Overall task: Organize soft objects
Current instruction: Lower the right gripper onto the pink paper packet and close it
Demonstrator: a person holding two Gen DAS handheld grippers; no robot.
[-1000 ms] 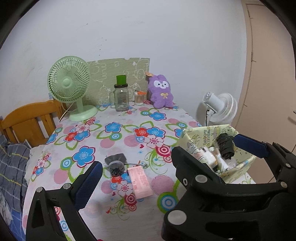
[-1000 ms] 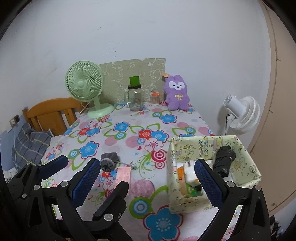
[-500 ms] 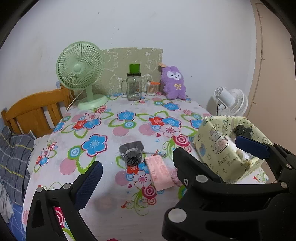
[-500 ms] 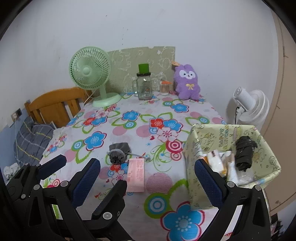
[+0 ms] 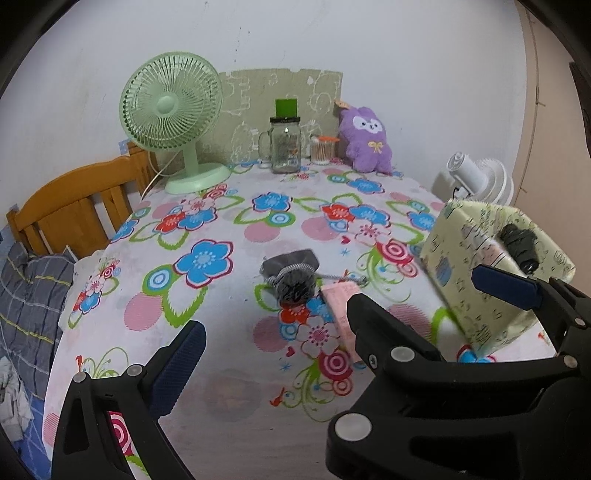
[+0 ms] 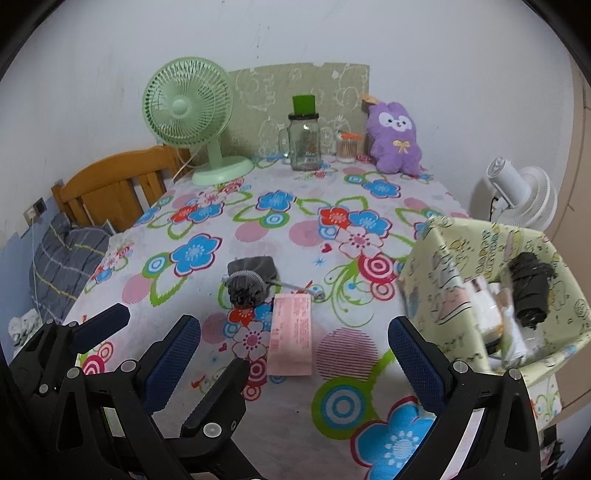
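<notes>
Grippers, my left gripper (image 5: pixel 340 325) and right gripper (image 6: pixel 295 350), hung spread wide above the floral tablecloth (image 6: pixel 207 221), the grey drawstring pouch (image 6: pixel 251 278) and pink packet (image 6: pixel 291 332) lying ahead, untouched.

A plain white wall (image 6: pixel 369 33) backs a table under a floral tablecloth (image 6: pixel 258 221). A green panel (image 6: pixel 266 96) leans on the wall behind a green desk fan (image 6: pixel 192 110). A wooden chair (image 6: pixel 110 188) stands at the left, a white fan (image 6: pixel 524 195) and beige door (image 5: pixel 546 110) at the right
</notes>
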